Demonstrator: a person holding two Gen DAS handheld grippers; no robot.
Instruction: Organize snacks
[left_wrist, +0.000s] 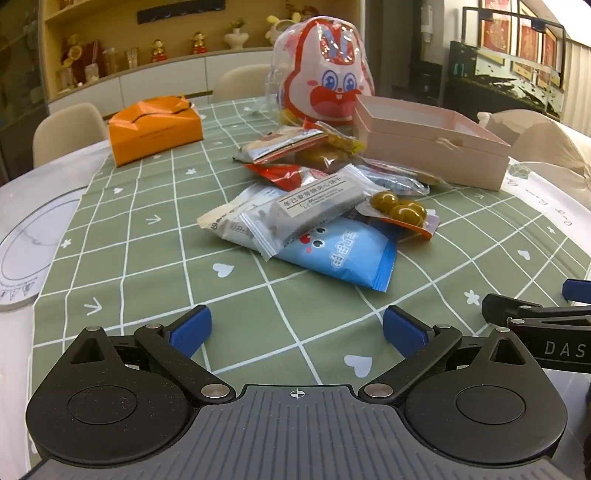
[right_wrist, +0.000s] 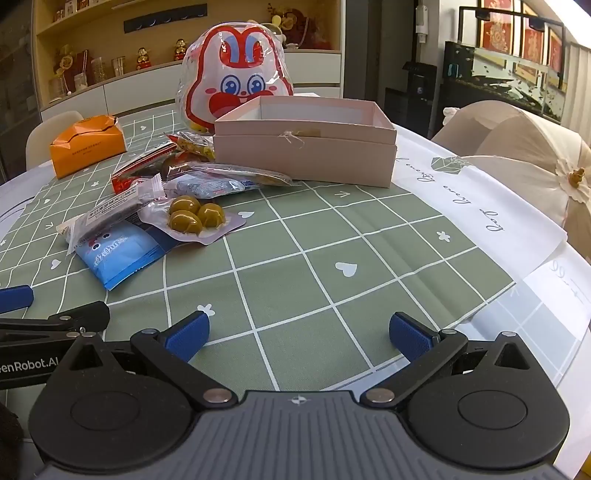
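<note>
Shelves full of little figurines sat behind the bench (left_wrist: 122, 266), which had a green checked cloth on it. Your left hand-held gripper (left_wrist: 297, 328) and right hand-held gripper (right_wrist: 299, 332) were both spread wide, holding nothing, hovering low over bare cloth. The snack pile (left_wrist: 314, 206) lay ahead, between the orange box (left_wrist: 155, 129) and the open pink box (right_wrist: 306, 144), with the rabbit bag (right_wrist: 236, 77) behind. The blue packet (left_wrist: 343, 254) lay nearest your left side, partly under the grey packet (left_wrist: 306, 210). If it were me, I'd have grabbed the olive pack (right_wrist: 194, 218) first with the right, since it sat on top and closest to the pink box, pinching a flat edge rather than the lumps.
</note>
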